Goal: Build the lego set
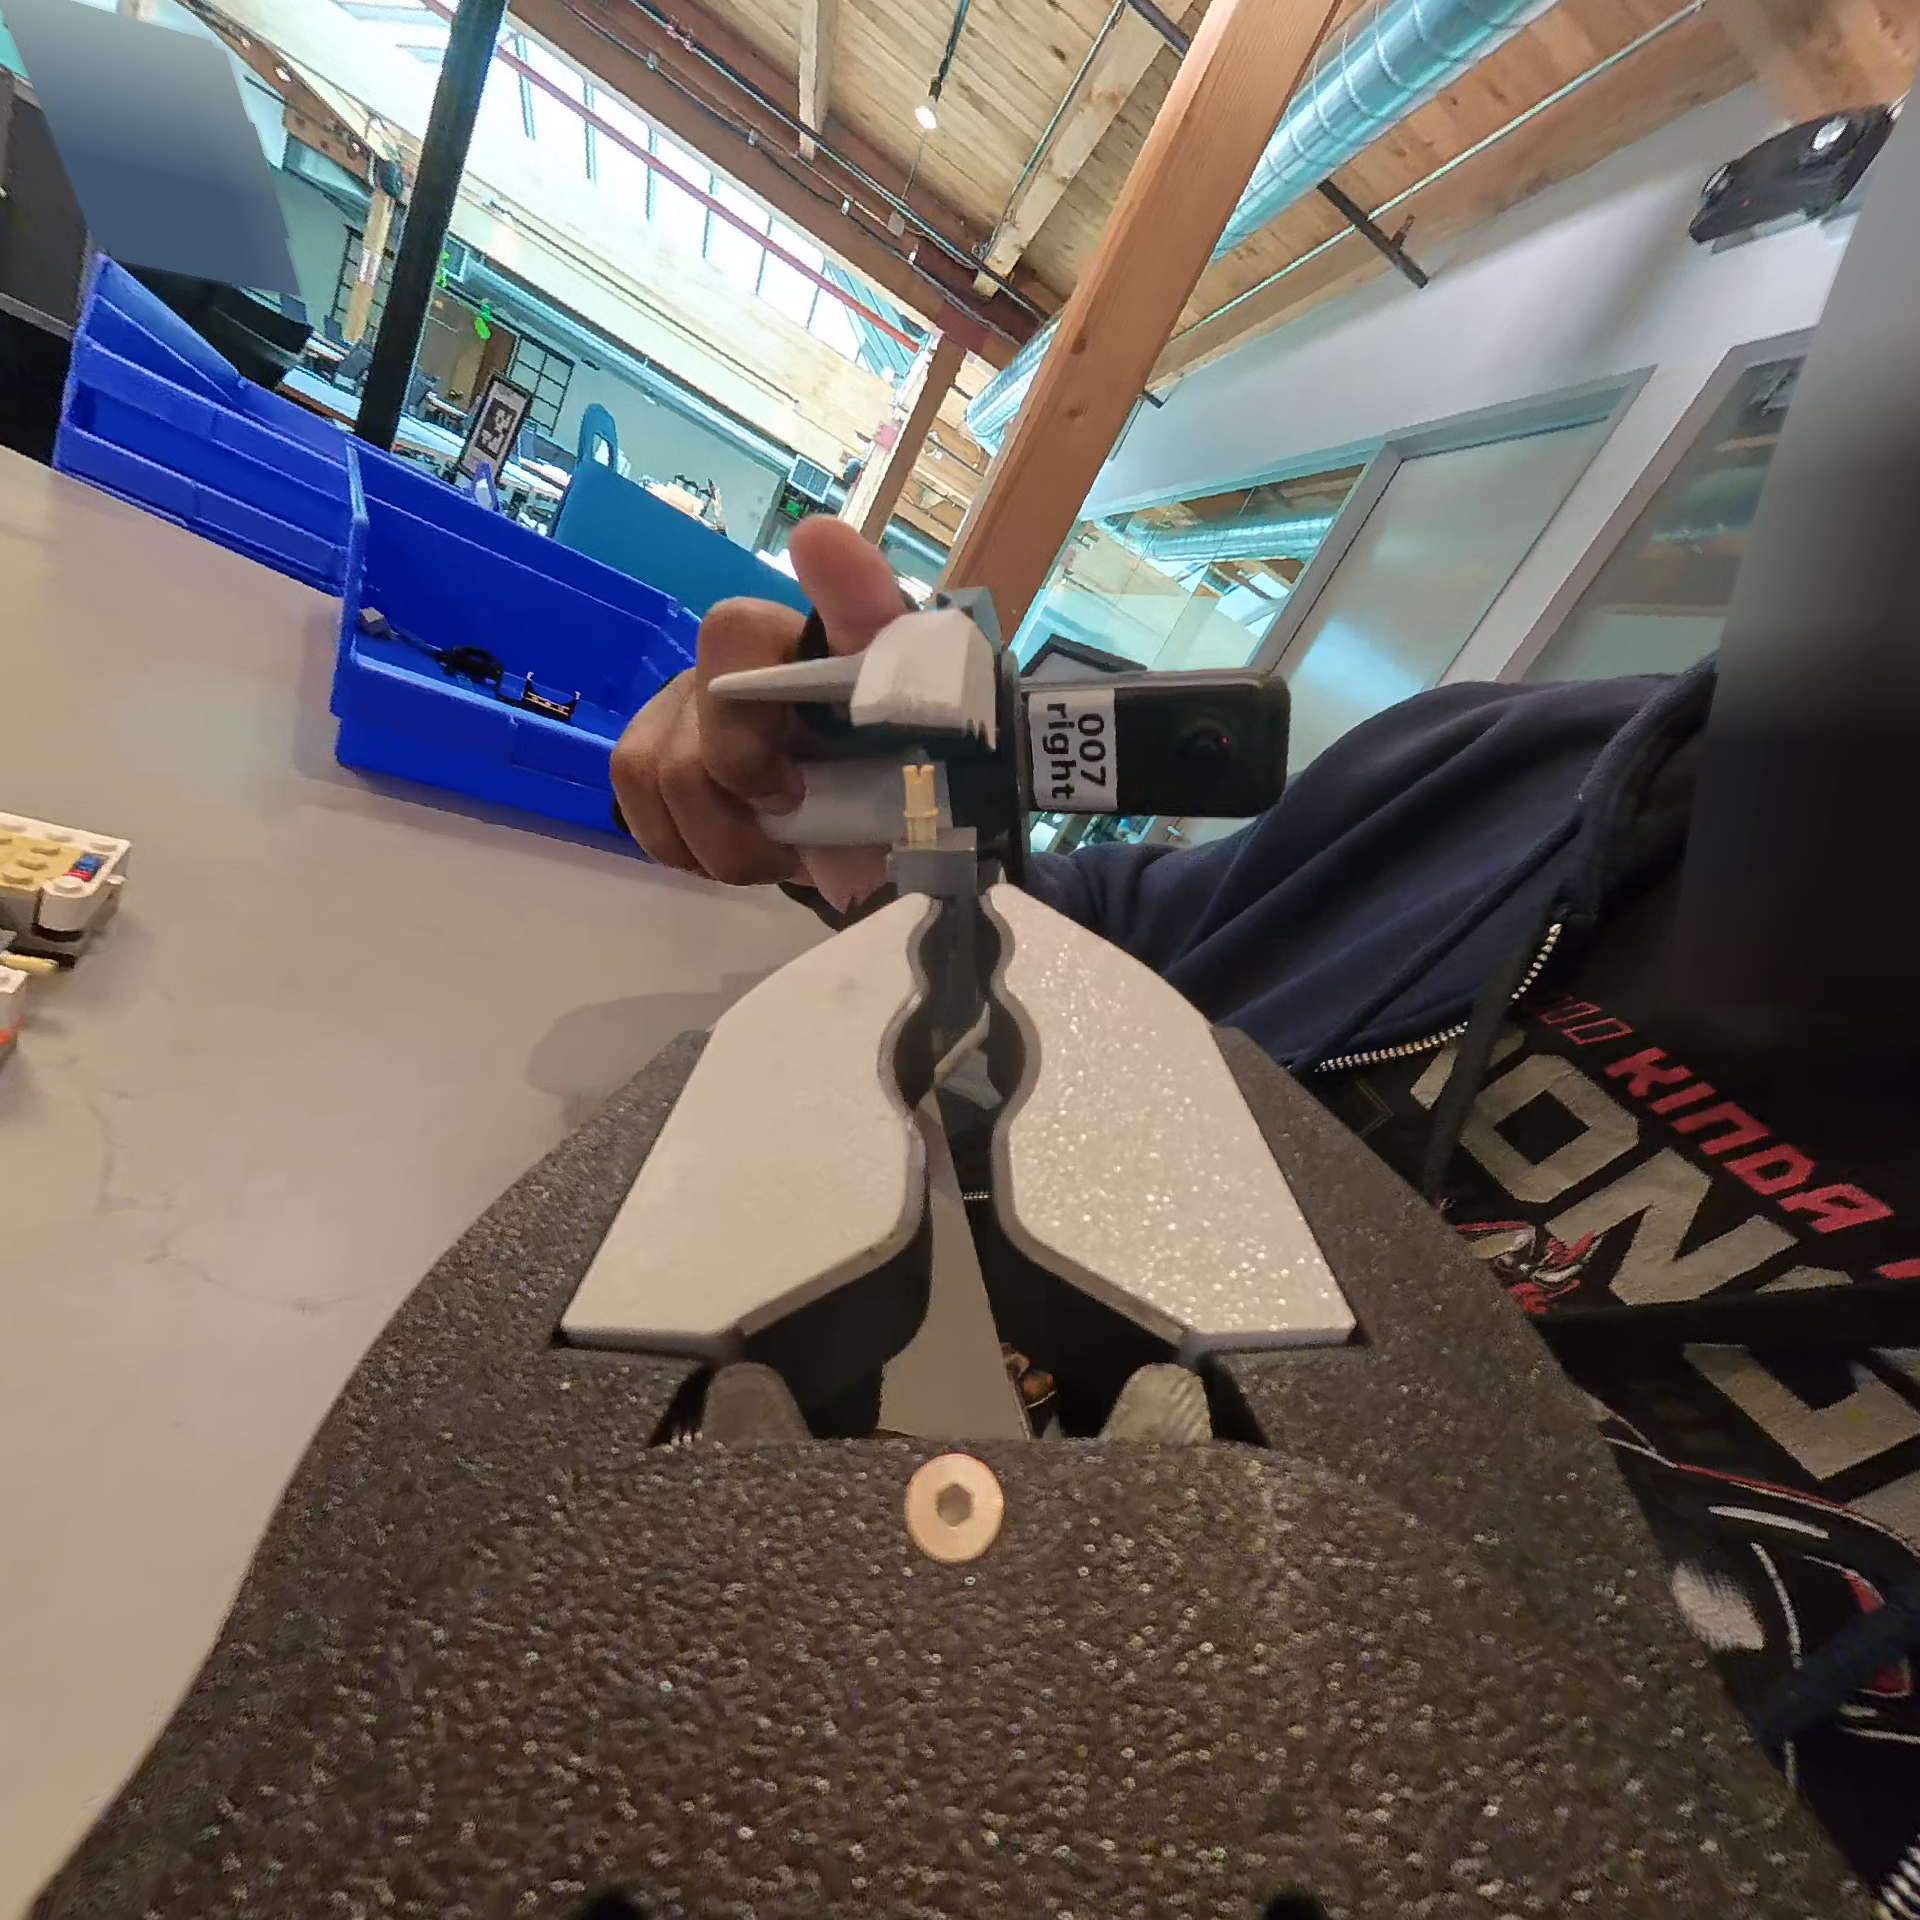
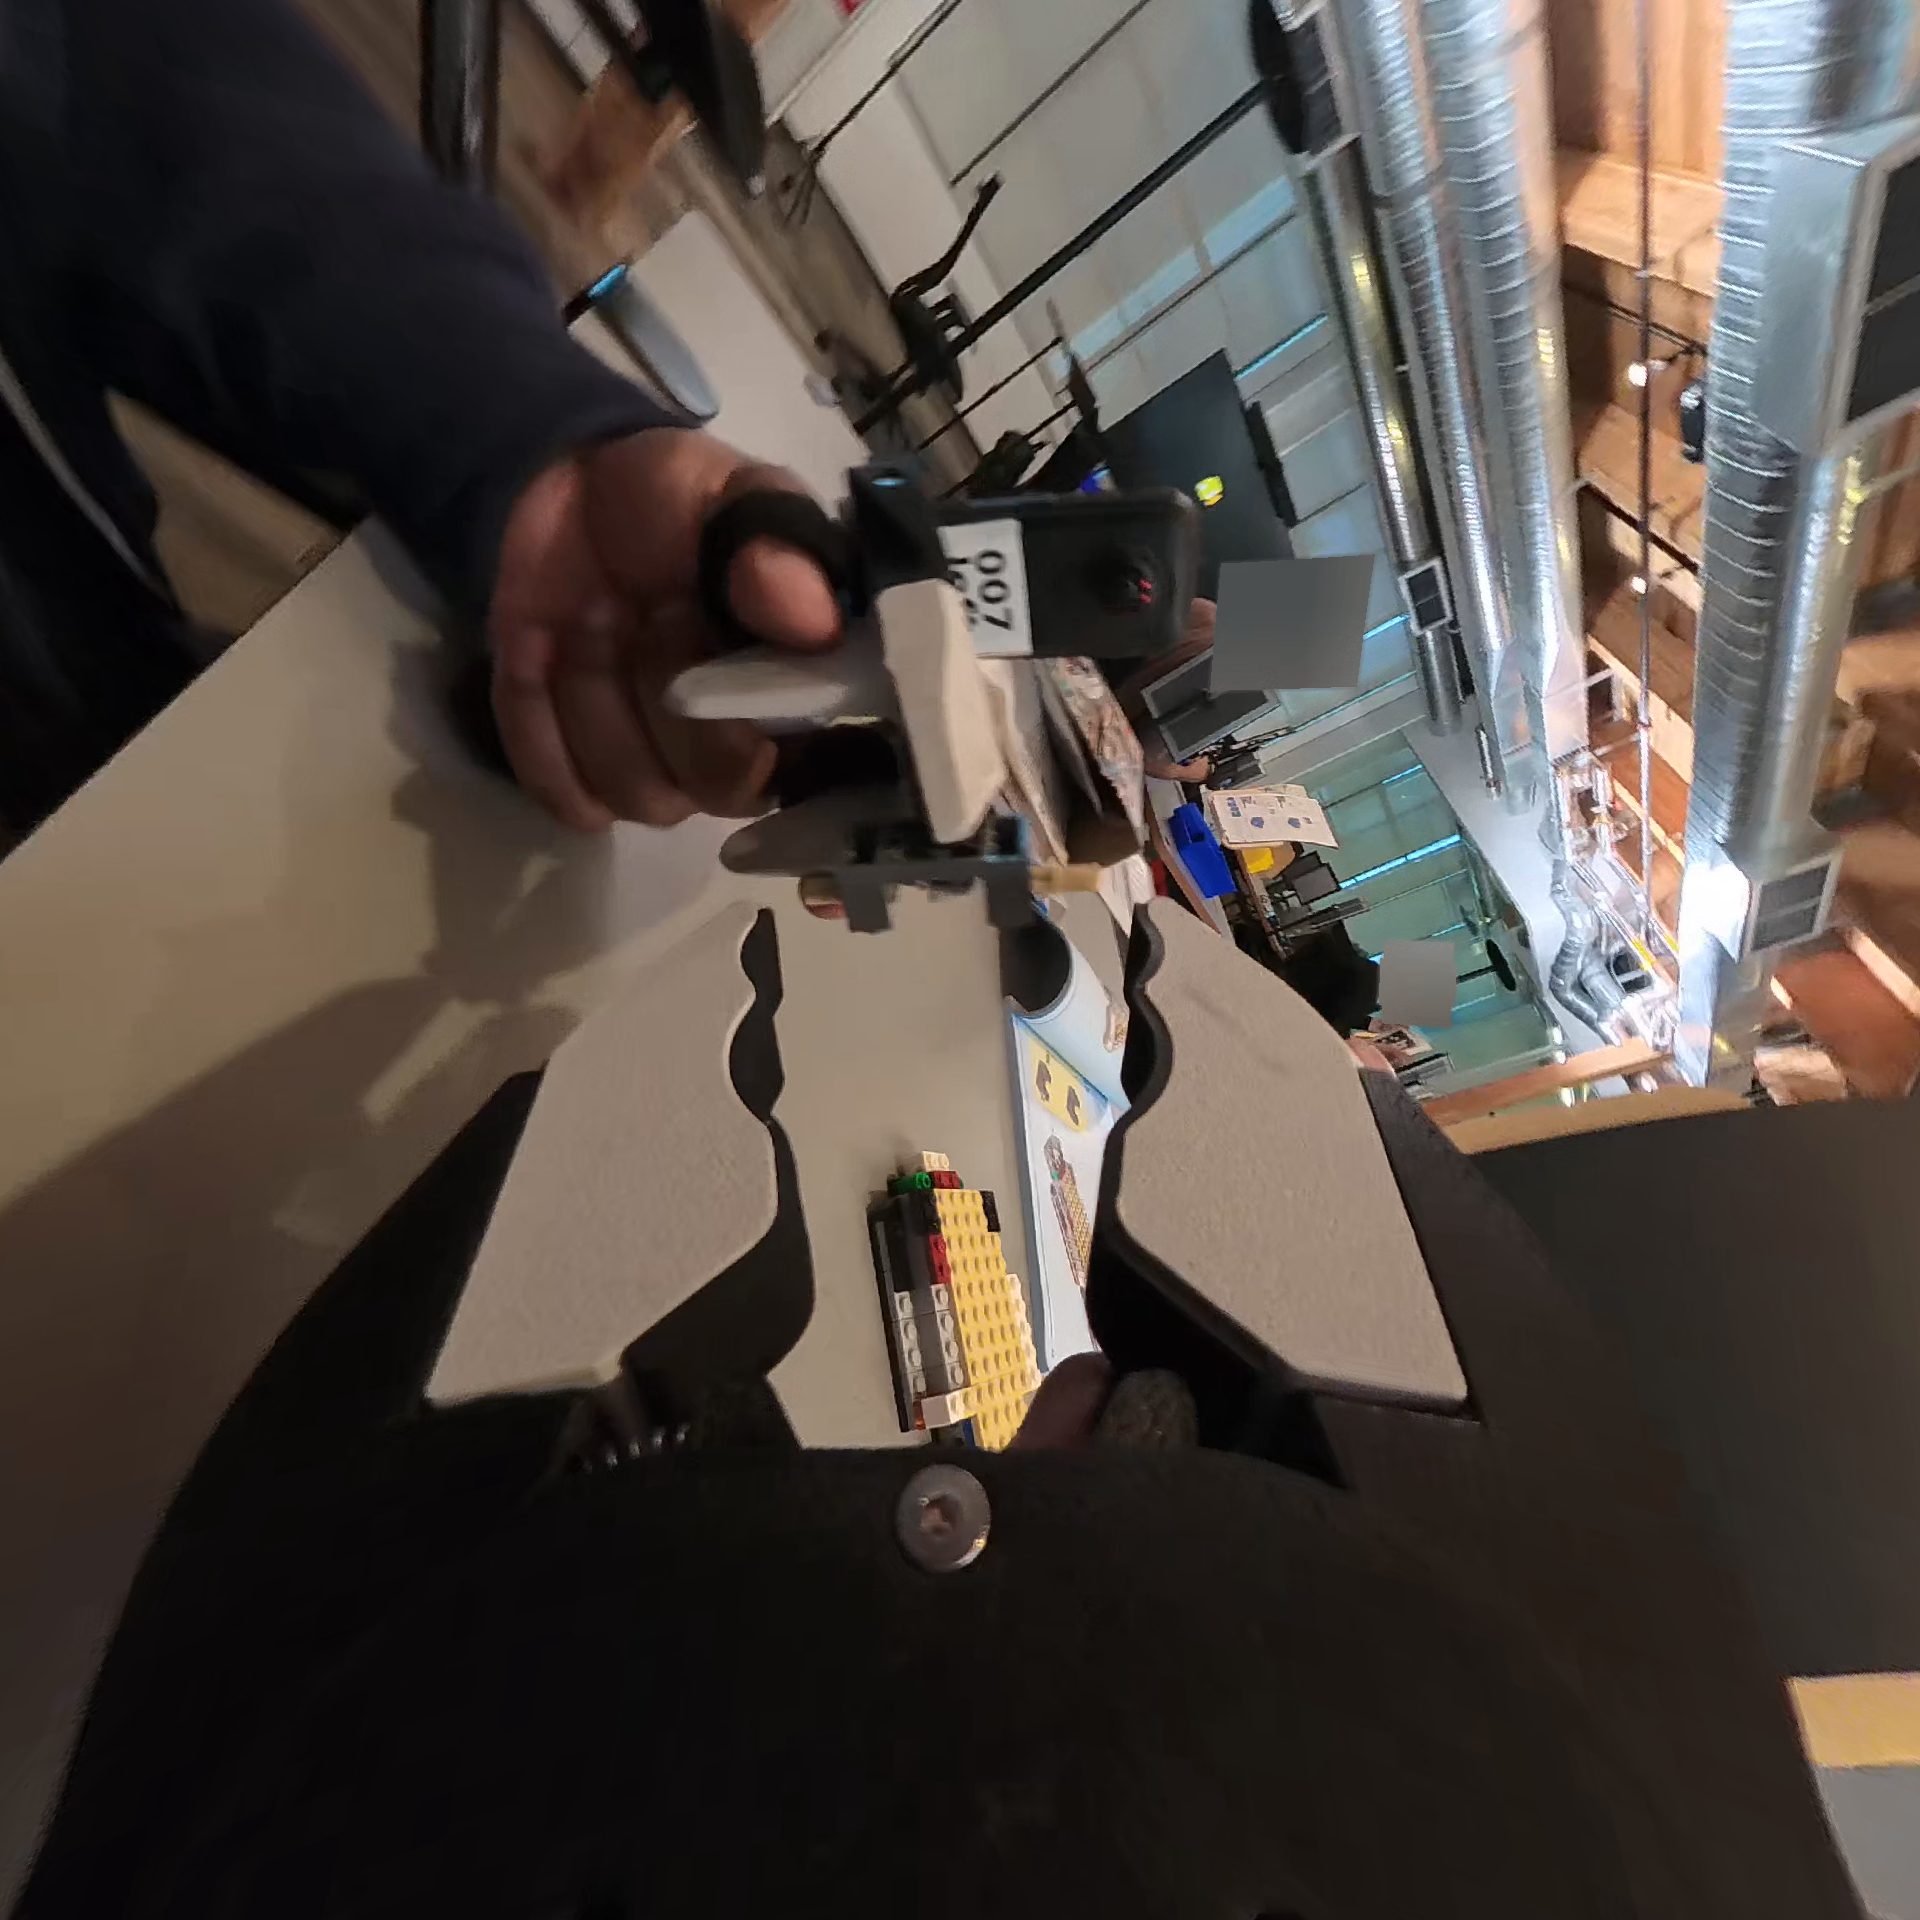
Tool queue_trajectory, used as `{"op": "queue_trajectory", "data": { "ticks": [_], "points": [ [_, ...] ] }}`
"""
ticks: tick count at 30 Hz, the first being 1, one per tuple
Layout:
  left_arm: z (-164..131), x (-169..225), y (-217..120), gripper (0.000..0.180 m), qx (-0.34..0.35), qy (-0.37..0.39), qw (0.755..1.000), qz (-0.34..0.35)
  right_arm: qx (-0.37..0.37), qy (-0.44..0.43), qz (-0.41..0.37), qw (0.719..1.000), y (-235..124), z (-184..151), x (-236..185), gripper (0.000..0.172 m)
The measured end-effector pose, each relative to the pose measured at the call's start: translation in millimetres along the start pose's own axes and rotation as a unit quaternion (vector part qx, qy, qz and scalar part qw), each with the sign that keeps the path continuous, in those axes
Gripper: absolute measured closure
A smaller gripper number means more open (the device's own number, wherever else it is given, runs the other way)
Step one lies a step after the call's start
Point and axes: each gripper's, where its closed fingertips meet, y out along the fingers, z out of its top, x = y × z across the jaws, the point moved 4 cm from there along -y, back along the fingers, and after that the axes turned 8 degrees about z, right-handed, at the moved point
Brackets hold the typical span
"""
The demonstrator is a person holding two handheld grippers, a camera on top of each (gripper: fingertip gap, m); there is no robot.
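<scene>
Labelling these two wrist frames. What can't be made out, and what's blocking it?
- Dark grey brick piece with tan pin: left wrist view, lower part hidden between the left gripper's fingers.
- Yellow brick model: right wrist view, near end cut off by the gripper body.
- Instruction sheet: mostly behind the right gripper's finger.
- Blue bin contents: too small.

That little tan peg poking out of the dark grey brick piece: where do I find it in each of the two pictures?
Left wrist view: the tan peg stands upright just above centre, atop the dark grey brick piece clamped at the left gripper tips.
Right wrist view: the tan peg lies sideways just above centre, jutting from the piece's right end, above the open right gripper.
Shared landmark: the grey table.
</scene>
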Motion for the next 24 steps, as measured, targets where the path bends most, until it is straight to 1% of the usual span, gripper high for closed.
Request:
{"op": "queue_trajectory", "data": {
  "ticks": [3, 6, 11, 13, 24],
  "points": [
    [1, -1, -1, 0.176, 0.004, -0.014, 1.0, -0.004, 0.001, 0.009, 0.009, 1.0, 4, 2, 0, 0.108],
    [1, -2, -2, 0.176, 0.005, -0.017, 1.0, -0.004, -0.005, 0.023, 0.003, 1.0, 7, 2, 3, 0.103],
    [1, -3, -2, 0.176, 0.007, -0.023, 1.0, -0.002, -0.021, 0.011, -0.013, 1.0, 11, -1, 5, 0.109],
    [2, -3, -2, 0.176, 0.009, -0.026, 1.0, -0.001, -0.025, 0.001, -0.017, 1.0, 12, -2, 4, 0.115],
    [1, -5, -1, 0.176, 0.008, -0.035, 0.999, 0.005, -0.039, -0.006, -0.018, 0.999, 12, -5, 4, 0.116]
  ]
}}
